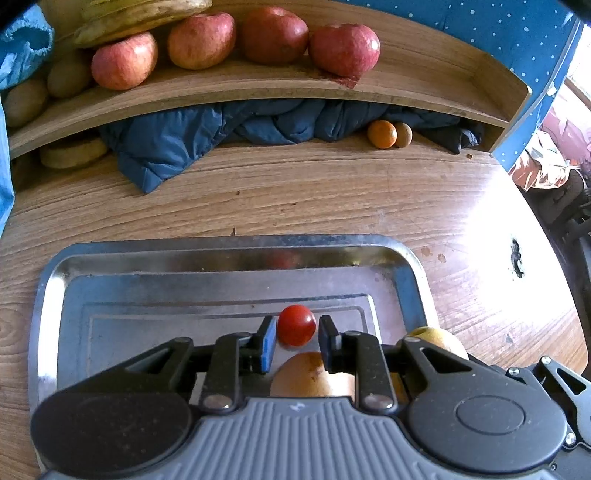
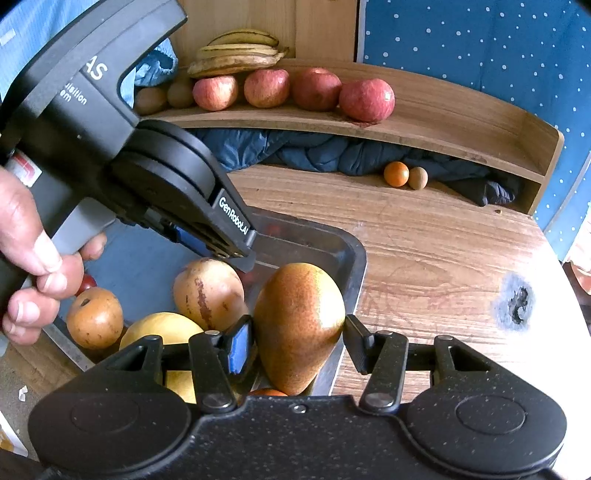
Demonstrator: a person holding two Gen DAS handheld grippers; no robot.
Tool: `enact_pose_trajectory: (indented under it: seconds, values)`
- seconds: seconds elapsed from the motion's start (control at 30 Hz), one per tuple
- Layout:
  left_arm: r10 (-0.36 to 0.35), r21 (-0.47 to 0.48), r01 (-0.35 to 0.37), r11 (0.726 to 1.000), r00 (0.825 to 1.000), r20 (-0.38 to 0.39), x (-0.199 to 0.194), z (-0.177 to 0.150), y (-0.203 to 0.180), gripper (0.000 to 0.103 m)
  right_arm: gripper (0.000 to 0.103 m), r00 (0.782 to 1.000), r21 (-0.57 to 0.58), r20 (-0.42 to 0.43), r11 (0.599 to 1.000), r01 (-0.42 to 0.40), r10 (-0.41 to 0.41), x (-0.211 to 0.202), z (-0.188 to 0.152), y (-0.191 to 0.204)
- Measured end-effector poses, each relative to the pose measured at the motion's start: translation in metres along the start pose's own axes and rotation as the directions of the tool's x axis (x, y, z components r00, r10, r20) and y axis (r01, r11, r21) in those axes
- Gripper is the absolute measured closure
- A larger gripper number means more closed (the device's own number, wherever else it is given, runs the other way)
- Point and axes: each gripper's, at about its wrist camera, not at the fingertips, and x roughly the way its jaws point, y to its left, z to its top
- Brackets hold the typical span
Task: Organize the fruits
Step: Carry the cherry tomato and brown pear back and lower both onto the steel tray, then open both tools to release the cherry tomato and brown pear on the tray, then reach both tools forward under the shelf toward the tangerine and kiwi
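**Pear pinched at the tray's right edge**

Pear (image 2: 299,325) sits clamped in the right gripper (image 2: 298,338), just inside the metal tray (image 1: 229,254). Mid-tray, the left gripper (image 1: 297,338) is narrowed around a cherry tomato (image 1: 296,325). Beyond, apples (image 1: 275,33) line the wooden shelf (image 1: 424,81).

4 apples (image 2: 291,92), 4 pears (image 2: 299,325), 1 tray (image 1: 229,251), 1 cherry tomato (image 1: 296,325)

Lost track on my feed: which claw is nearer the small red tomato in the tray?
Left. The left claw has its pads either side of the tomato. The right claw is off beside it, closed around a pear.
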Motion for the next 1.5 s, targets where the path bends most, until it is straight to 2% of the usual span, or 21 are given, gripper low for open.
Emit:
enact_pose_trajectory:
  seconds: [0.07,0.13,0.2,0.37,0.53,0.6,0.7,1.0,1.1,1.2,1.5]
  values:
    - [-0.001,0.001,0.001,1.000,1.000,0.004,-0.002,0.000,0.000,0.077,0.048,1.000,0.001,-0.002,1.000,0.003,-0.003,0.000,0.000,0.000]
    - [-0.001,0.000,0.001,1.000,1.000,0.003,-0.004,-0.001,0.001,0.071,0.048,1.000,0.001,-0.004,1.000,0.007,-0.007,0.001,0.001,0.001]
    - [0.002,-0.005,-0.002,1.000,1.000,0.006,-0.006,-0.002,0.004,0.061,0.048,1.000,0.001,-0.003,1.000,0.009,-0.009,0.001,0.001,0.002]
    - [-0.002,-0.014,0.003,1.000,1.000,0.018,-0.016,-0.005,0.009,0.047,0.047,1.000,-0.008,0.014,1.000,0.006,-0.006,-0.004,0.001,0.007]
    - [-0.014,-0.026,0.015,1.000,0.999,0.031,-0.031,-0.010,0.016,0.038,0.036,0.999,-0.003,0.029,1.000,0.024,-0.024,-0.013,0.001,0.008]
    - [-0.017,-0.031,0.018,0.999,0.999,0.040,-0.038,-0.013,0.020,0.031,0.032,0.999,0.001,0.039,1.000,0.027,-0.027,-0.018,0.001,0.009]
    - [-0.018,-0.038,0.020,0.999,0.999,0.047,-0.048,-0.019,0.026,0.027,0.024,0.999,0.009,0.047,1.000,0.026,-0.027,-0.025,-0.001,0.011]
    - [-0.021,-0.081,0.026,0.996,0.998,0.064,-0.079,-0.043,0.048,0.012,0.011,0.999,0.045,0.053,0.999,0.006,-0.009,-0.046,-0.002,0.010]
    - [-0.005,-0.098,0.012,0.995,0.998,0.064,-0.089,-0.052,0.056,0.006,0.006,0.998,0.054,0.057,0.999,-0.004,0.001,-0.054,-0.003,0.010]
    - [0.015,-0.123,-0.009,0.992,0.999,0.051,-0.098,-0.062,0.064,0.003,0.001,0.998,0.060,0.057,0.998,-0.011,0.008,-0.060,-0.004,0.012]
    - [0.061,-0.207,-0.067,0.976,0.997,-0.038,-0.106,-0.099,0.090,0.001,0.001,0.999,0.029,0.027,0.999,-0.027,0.026,-0.067,-0.006,0.026]
